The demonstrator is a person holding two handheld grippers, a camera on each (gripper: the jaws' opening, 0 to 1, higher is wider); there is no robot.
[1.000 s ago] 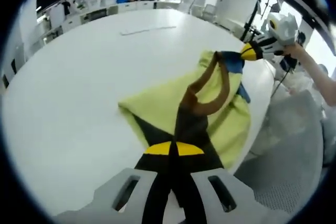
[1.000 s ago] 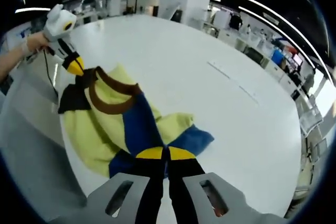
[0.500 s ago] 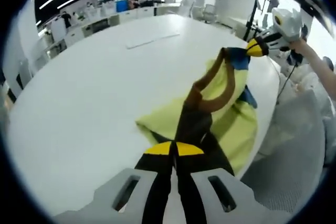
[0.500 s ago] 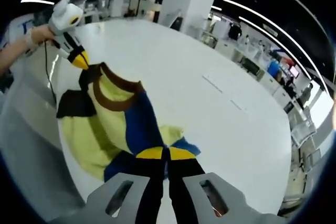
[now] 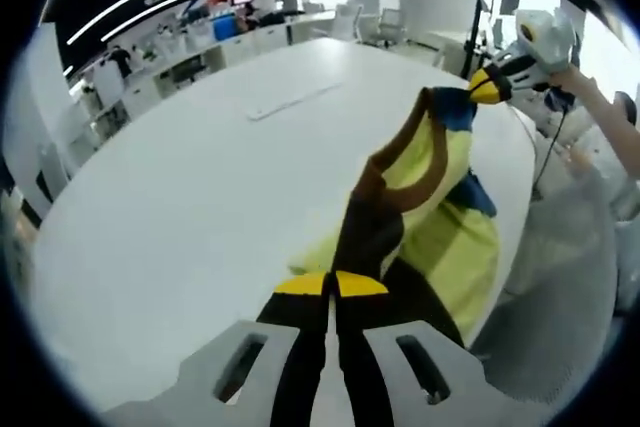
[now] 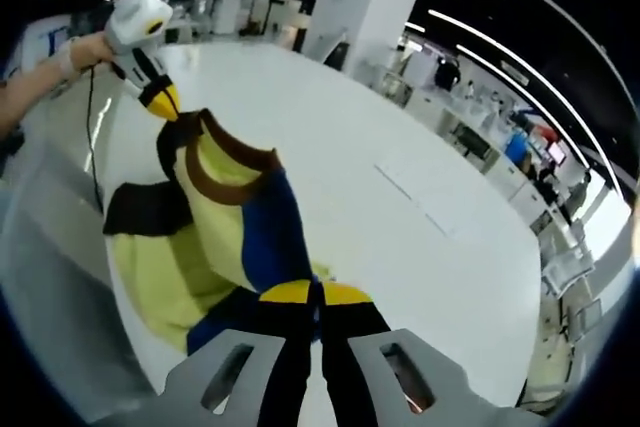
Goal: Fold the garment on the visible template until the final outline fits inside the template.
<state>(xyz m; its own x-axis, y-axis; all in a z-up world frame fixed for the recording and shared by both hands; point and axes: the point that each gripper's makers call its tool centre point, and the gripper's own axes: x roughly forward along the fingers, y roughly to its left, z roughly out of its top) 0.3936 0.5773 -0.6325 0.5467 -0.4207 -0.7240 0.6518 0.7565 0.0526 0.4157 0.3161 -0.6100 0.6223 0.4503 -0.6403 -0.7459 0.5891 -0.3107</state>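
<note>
Item 1: garment point(image 5: 420, 177), yellow, blue and brown. I see my left claw point(image 5: 331, 285) and right claw point(image 6: 315, 293) each pinching it above the white surface point(image 5: 180, 197).

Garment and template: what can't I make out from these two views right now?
- Template: faint strip marks on the table, too small to trace an outline, both views.
- Shirt hem: cut off behind the right gripper; behind the left gripper in the left gripper view.
- Shirt's far side: hidden by its own hanging folds.
</note>
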